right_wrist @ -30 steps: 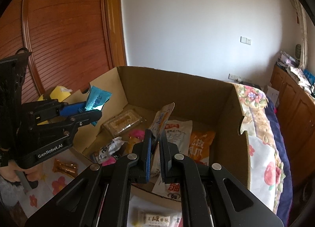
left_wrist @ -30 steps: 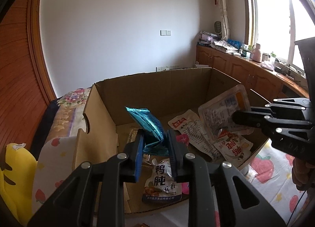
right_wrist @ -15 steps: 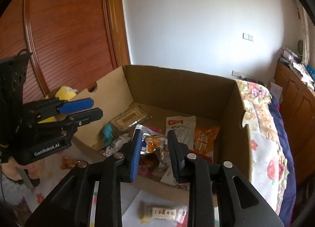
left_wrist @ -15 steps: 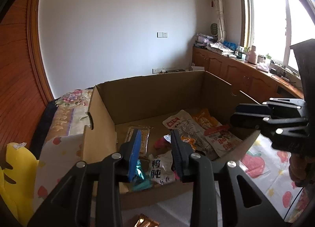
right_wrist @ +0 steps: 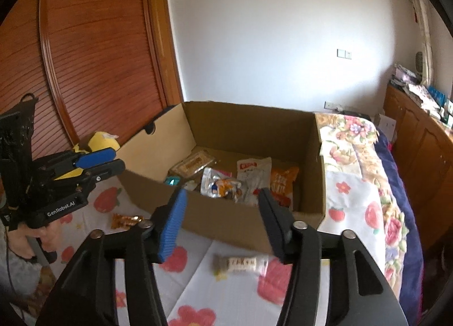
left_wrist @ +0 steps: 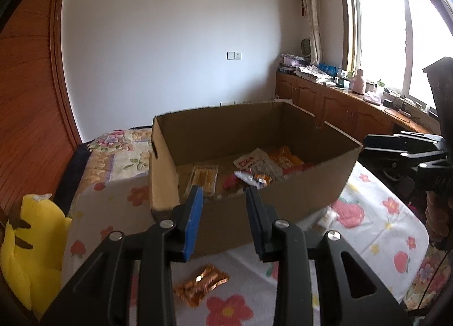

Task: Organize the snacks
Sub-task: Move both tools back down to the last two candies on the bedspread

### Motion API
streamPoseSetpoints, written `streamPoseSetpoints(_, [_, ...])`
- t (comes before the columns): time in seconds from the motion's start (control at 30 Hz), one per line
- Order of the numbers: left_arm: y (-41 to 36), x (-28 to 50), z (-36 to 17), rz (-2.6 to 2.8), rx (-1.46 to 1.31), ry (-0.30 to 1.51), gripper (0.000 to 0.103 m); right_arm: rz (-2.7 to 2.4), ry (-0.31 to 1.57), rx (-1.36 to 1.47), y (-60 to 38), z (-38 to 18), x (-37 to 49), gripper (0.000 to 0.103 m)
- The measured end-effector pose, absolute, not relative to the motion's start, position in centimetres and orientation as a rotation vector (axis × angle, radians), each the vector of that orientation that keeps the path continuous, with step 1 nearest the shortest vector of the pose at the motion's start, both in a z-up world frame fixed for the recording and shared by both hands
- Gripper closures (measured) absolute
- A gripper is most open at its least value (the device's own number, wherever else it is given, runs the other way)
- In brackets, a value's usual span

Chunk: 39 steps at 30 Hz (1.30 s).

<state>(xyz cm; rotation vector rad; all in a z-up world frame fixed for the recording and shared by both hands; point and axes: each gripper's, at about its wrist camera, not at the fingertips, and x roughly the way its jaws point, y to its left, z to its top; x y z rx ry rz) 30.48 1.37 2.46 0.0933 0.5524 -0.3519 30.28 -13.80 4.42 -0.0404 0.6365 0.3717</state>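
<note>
Snacks lie in the box on the bed.
Left tool and right tool gape wide, empty; an orange packet and a white bar lie outside.

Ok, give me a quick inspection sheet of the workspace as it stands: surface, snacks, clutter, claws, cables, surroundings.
Surface: floral bedspread, box resting on it.
Job's things: cardboard box open, several snack packs inside; orange wrapped snack and white snack bar lie outside, in front of the box.
Clutter: yellow plush toy to the left of the box.
Claws: left claw open, empty; right claw open, empty; both short of the box.
Cables: thin dark cord hanging by the left hand tool.
Surroundings: wooden wardrobe door, white wall, cabinets under the window.
</note>
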Motion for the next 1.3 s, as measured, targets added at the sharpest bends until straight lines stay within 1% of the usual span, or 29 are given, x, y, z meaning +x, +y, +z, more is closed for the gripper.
streamPoseSetpoints(0.2, [2.7,28.9,1.0,-0.344,0.083,0.578,0.072,0.342,0.678,-0.05,-13.9,2.6,28.8,0.041])
streamPoseSetpoints(0.4, [3.9,28.1,-1.1,-0.336,0.078,0.617,0.072,0.309,0.729,-0.063,-13.4,-0.2,28.6,0.04])
streamPoseSetpoints(0.77, [5.5,28.1,-4.8,-0.317,0.051,0.682,0.072,0.185,0.815,-0.024,-13.6,-5.1,31.3,0.04])
streamPoseSetpoints(0.93, [5.7,28.0,-5.5,-0.325,0.052,0.698,0.072,0.125,0.868,0.01,-13.8,-6.7,32.6,0.041])
streamPoseSetpoints(1.17, [5.8,28.2,-5.9,-0.334,0.059,0.714,0.072,0.048,0.875,0.024,-13.5,-7.4,33.6,0.041])
streamPoseSetpoints(1.3, [5.8,28.1,-5.7,-0.342,0.055,0.713,0.072,0.02,0.9,-0.018,-13.2,-8.4,34.0,0.043])
